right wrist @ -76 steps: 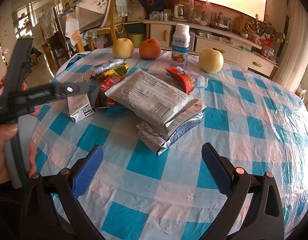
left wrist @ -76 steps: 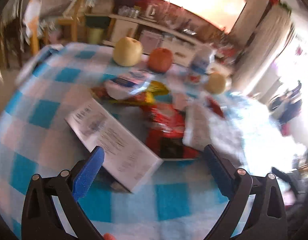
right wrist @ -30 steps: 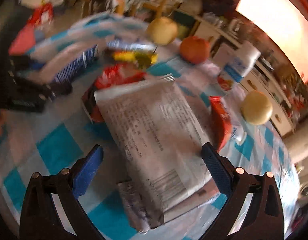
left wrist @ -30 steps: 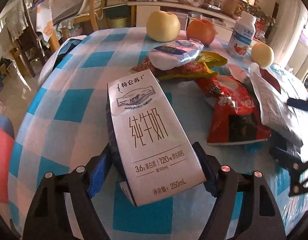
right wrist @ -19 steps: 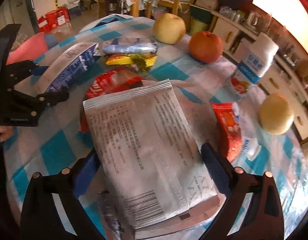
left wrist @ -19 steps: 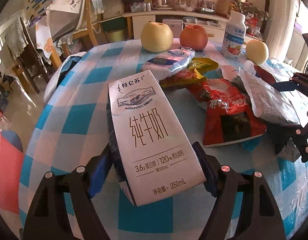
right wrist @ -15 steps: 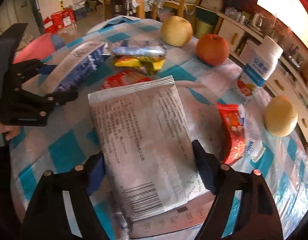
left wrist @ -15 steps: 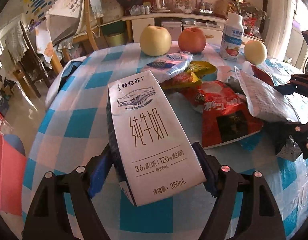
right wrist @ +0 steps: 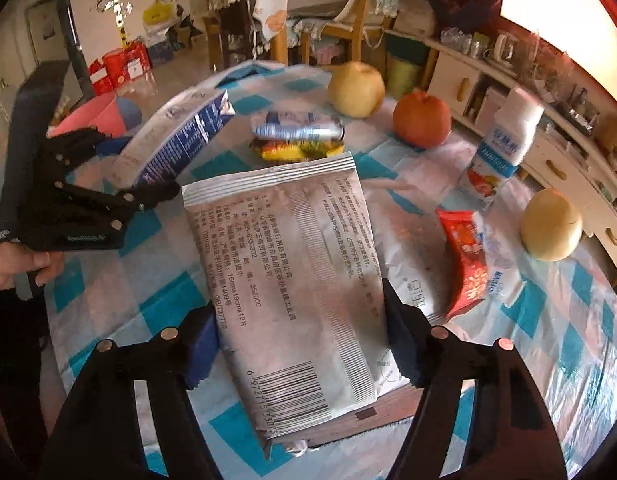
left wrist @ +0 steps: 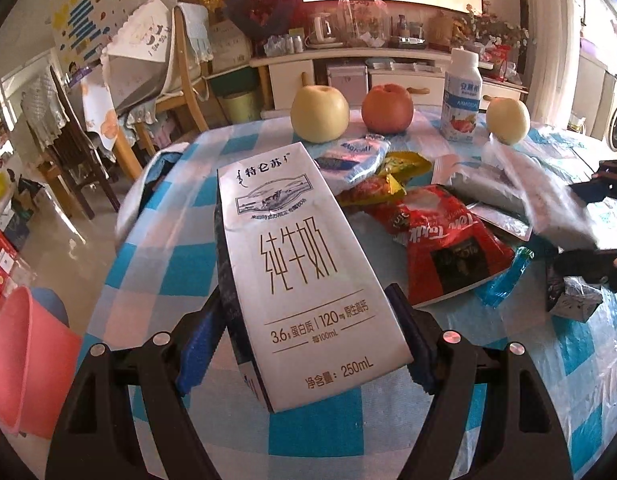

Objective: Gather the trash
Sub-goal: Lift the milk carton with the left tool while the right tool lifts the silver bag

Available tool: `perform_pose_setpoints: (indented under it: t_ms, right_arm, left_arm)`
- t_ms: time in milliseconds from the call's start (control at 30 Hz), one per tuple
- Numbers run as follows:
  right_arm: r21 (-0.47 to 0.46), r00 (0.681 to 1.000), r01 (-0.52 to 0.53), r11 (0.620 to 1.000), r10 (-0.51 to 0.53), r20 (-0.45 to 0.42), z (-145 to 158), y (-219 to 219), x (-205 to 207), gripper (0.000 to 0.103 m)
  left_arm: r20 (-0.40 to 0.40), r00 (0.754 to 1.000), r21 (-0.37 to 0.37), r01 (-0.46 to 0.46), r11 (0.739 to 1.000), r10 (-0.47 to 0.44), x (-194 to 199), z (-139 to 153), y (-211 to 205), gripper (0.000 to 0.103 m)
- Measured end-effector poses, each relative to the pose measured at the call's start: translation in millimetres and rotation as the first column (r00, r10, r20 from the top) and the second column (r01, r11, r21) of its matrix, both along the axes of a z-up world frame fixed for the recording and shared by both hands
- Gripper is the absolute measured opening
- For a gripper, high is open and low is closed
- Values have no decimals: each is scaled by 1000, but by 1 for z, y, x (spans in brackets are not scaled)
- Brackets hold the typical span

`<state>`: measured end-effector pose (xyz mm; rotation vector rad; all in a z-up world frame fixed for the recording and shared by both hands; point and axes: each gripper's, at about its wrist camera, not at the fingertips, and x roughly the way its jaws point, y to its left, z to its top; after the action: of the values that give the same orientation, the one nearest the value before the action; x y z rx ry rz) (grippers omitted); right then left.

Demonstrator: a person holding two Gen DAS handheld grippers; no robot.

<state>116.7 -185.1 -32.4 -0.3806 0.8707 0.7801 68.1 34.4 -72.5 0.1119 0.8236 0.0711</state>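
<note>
Now milk carton [left wrist: 304,264], clamped, upright-tilted

Your left gripper [left wrist: 304,336] and right gripper [right wrist: 300,344]: each a black plastic frame with two forked arms, silver or copper round screw heads along them, and ribbed blue pads [left wrist: 196,344] inside the fingertips. Your left hand [right wrist: 16,268] grips a grey handle behind its gripper.

Since 2.5 s back: my left gripper [left wrist: 304,344] went from empty to clamped on the milk carton [left wrist: 304,264], now raised off the tablecloth [left wrist: 156,248]. My right gripper [right wrist: 300,348], wide a second ago, is closing on the grey packet [right wrist: 284,280], lifting it.
</note>
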Motion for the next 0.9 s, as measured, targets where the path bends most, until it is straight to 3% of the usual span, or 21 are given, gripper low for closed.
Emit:
perform_pose_setpoints:
  t_ms: [200,333,433,533,567,633,667,733,833,867,900]
  right_arm:
    - [28,997,20,999,-22,69,26,10,-10,72]
    - [73,993,36,997,-44,107,45,21,-20,72]
    - [103,992,43,994,-55,115,56,30,-25,72]
    - [80,992,46,996,-55,114,57,39,-27,72]
    - [77,992,48,996,-56,111,57,39,-29,72]
    - [83,992,54,995,-63,109,56,38,-31,72]
    - [92,992,61,994,-70,104,55,36,-32,72]
    - [102,992,70,992,-80,98,53,32,-31,72]
    - [117,992,75,990,-86,92,47,29,-31,72]
    - [127,992,78,989,-90,91,45,27,-31,72]
    - [136,991,82,987,-95,89,43,25,-30,72]
  left_arm:
    - [34,999,2,11,1000,-11,-7,10,2,77]
    - [77,997,-34,12,999,-10,-20,28,13,67]
    - [112,994,-11,-14,1000,15,-28,40,23,63]
    - [109,994,-18,-16,1000,18,-28,39,30,60]
    - [110,994,-20,-13,1000,15,-28,38,31,58]
    - [50,999,-72,6,997,-2,-19,25,34,39]
    - [33,999,-92,7,996,-4,-16,21,35,38]
    - [1,1000,-121,5,993,-5,-12,12,39,38]
    - [16,1000,-119,-6,993,8,-13,10,43,39]
    - [29,999,-115,-18,993,21,-13,8,46,42]
    - [27,999,-102,-39,994,42,-11,3,49,57]
